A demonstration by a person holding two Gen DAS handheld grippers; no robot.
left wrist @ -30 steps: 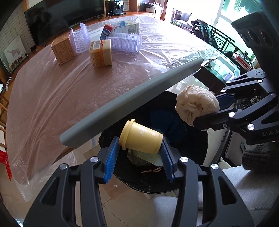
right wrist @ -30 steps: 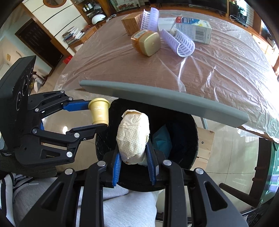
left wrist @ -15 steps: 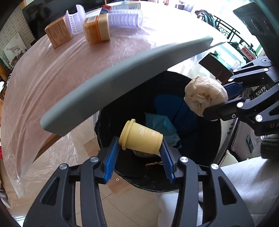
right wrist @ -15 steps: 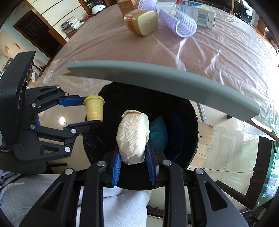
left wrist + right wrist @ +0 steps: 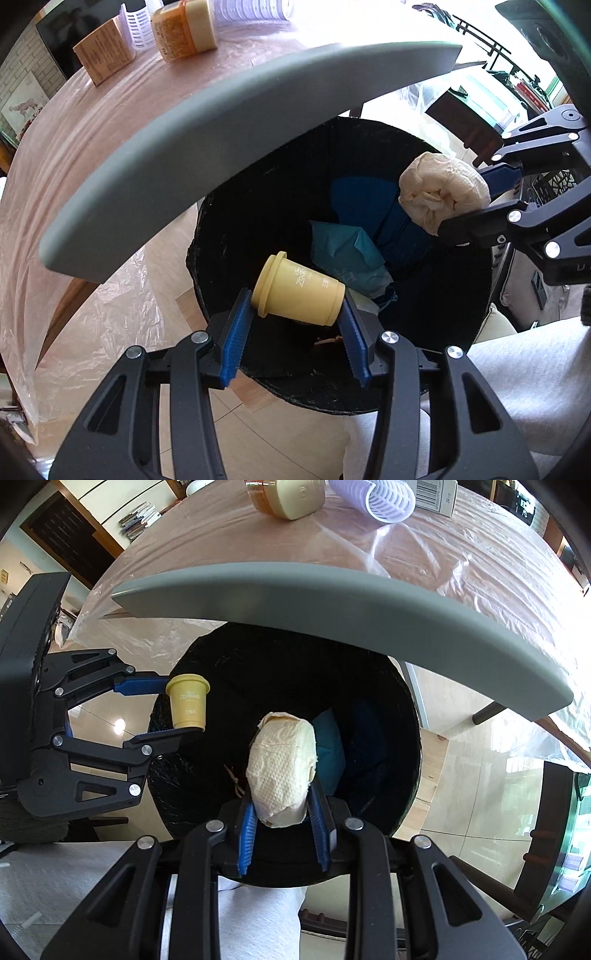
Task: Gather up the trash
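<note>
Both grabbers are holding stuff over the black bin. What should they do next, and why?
Probably open the fingers and let go. The left gripper pinches the yellow cup and the right gripper pinches the paper wad, both above the open mouth of the black bin, so both should drop inside.

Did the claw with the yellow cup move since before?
Yes. The left claw holding the cup has gone down toward the black bin; the bin's mouth looks bigger and the table edge sits higher.

Home dining room, covered table (image 5: 424, 565), television (image 5: 55, 33)
</note>
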